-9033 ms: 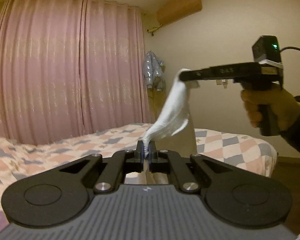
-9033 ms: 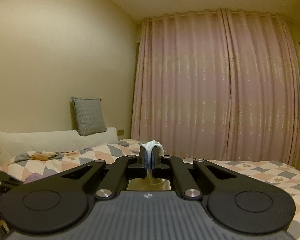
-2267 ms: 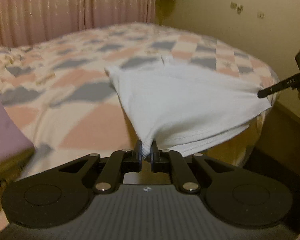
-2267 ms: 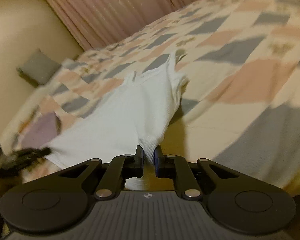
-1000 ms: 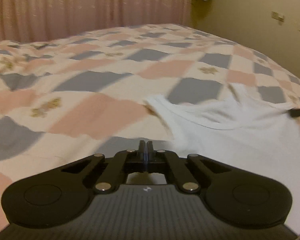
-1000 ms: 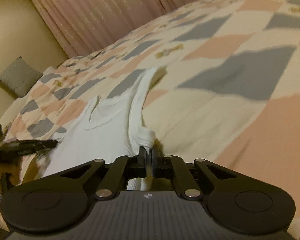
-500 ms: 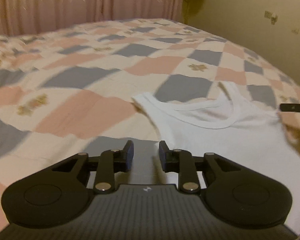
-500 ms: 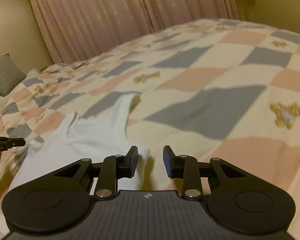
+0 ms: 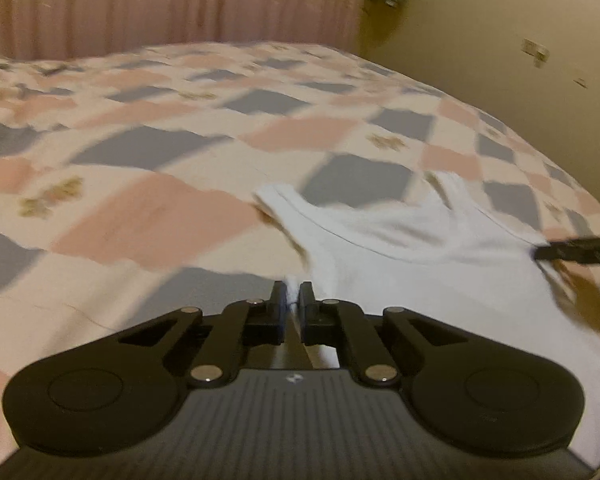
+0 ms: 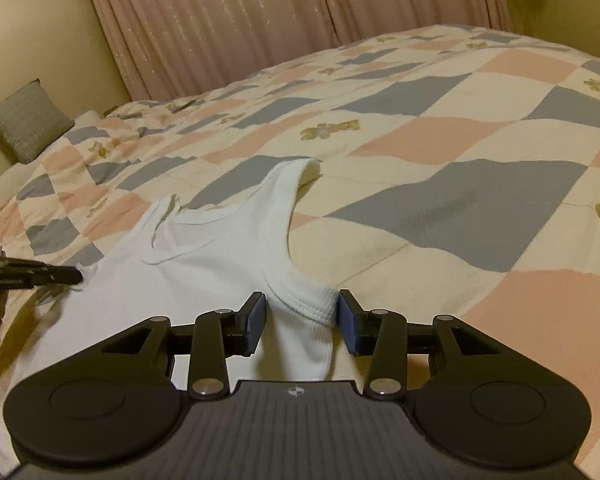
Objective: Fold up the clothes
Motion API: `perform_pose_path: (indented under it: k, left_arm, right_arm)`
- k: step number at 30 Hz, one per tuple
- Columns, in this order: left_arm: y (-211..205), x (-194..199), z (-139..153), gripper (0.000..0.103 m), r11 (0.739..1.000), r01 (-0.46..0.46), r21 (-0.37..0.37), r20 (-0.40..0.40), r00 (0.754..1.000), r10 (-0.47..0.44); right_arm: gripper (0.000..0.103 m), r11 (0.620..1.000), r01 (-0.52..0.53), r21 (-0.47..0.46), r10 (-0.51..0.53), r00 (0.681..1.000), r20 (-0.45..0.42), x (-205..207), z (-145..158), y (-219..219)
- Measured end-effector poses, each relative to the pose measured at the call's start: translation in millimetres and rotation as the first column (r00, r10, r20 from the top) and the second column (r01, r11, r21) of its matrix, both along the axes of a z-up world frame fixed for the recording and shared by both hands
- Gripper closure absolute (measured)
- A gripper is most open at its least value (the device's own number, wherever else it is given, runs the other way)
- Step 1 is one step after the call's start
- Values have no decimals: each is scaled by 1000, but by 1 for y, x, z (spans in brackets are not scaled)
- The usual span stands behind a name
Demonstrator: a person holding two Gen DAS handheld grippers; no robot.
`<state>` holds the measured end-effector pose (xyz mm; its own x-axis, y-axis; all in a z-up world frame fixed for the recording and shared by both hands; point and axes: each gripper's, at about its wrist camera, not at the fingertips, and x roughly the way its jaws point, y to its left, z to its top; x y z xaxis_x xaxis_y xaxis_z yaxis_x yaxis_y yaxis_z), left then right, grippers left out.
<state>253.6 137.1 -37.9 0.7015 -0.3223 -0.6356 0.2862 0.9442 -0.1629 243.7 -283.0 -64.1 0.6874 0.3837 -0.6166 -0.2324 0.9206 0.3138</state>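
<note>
On the quilt (image 10: 480,208), our left gripper (image 9: 293,296) pinches the tank top (image 10: 204,264); its other armpit lies between our opening right gripper (image 10: 300,312).

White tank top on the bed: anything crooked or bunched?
Mostly flat. The white tank top has one strap curled over at its tip, and the armhole hem bunches between the right gripper, whose fingers are opening.
</note>
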Motion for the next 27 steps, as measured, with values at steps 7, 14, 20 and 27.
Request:
perform_pose_path:
  k: [7,14,20,27]
  left_arm:
    - [14,-18,0,93,999,-52,4,-32,998,52]
    - [34,-109,20,84,997,-81,-8,-17,997,81]
    - [17,-188,-2,72,996,14,-90,-126,992,-25]
    - [3,-226,-24,90,997,69,24,-176,982,-64]
  right_arm:
    - [60,1000,13,-10,-13,1000,4,-8,6,0]
    - [58,999,-26,-36,28,999,47,-62,24,15]
    - [53,988,-128,-82,131,991,36,-121,29,39]
    - [50,978,-178,-110,174,984,-38,-178,13,54]
